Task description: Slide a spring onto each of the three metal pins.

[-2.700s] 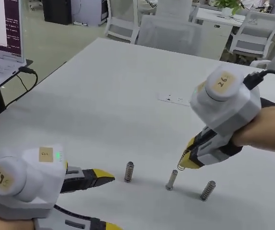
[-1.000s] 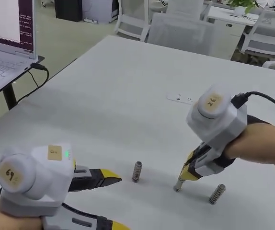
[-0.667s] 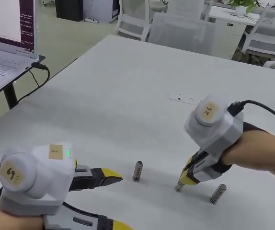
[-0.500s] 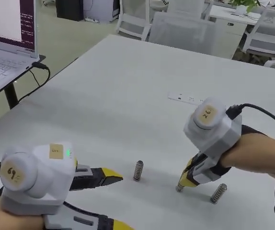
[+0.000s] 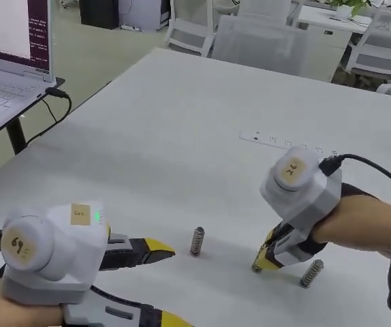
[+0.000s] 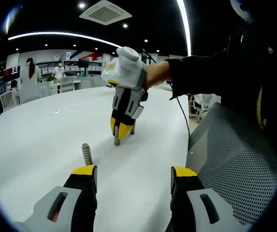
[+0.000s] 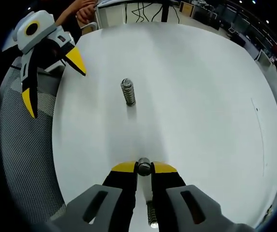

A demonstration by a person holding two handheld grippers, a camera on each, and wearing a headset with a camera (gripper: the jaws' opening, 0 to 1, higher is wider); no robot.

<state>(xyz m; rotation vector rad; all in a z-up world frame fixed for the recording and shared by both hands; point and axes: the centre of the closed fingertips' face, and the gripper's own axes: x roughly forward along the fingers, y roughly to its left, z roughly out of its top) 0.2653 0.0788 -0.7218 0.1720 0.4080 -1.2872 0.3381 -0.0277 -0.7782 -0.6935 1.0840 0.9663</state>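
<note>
Three metal pins stand in a row on the white table (image 5: 182, 122). The left pin (image 5: 197, 241) and the right pin (image 5: 311, 272) each carry a spring. My right gripper (image 5: 263, 262) is low over the middle pin, shut on a spring around it. In the right gripper view the pin's round top (image 7: 144, 166) shows between the yellow fingertips (image 7: 124, 169), with spring coils (image 7: 151, 215) below. My left gripper (image 5: 168, 286) rests open at the near left, its tips a short way from the left pin (image 6: 86, 153).
A laptop (image 5: 5, 61) with a cable sits on a stand at the far left. A white power strip (image 5: 284, 143) lies on the table behind the pins. Chairs and desks stand beyond the table's far edge.
My right gripper has come down along the middle pin with the spring, from above its top to near its base. The left gripper has stayed put.
</note>
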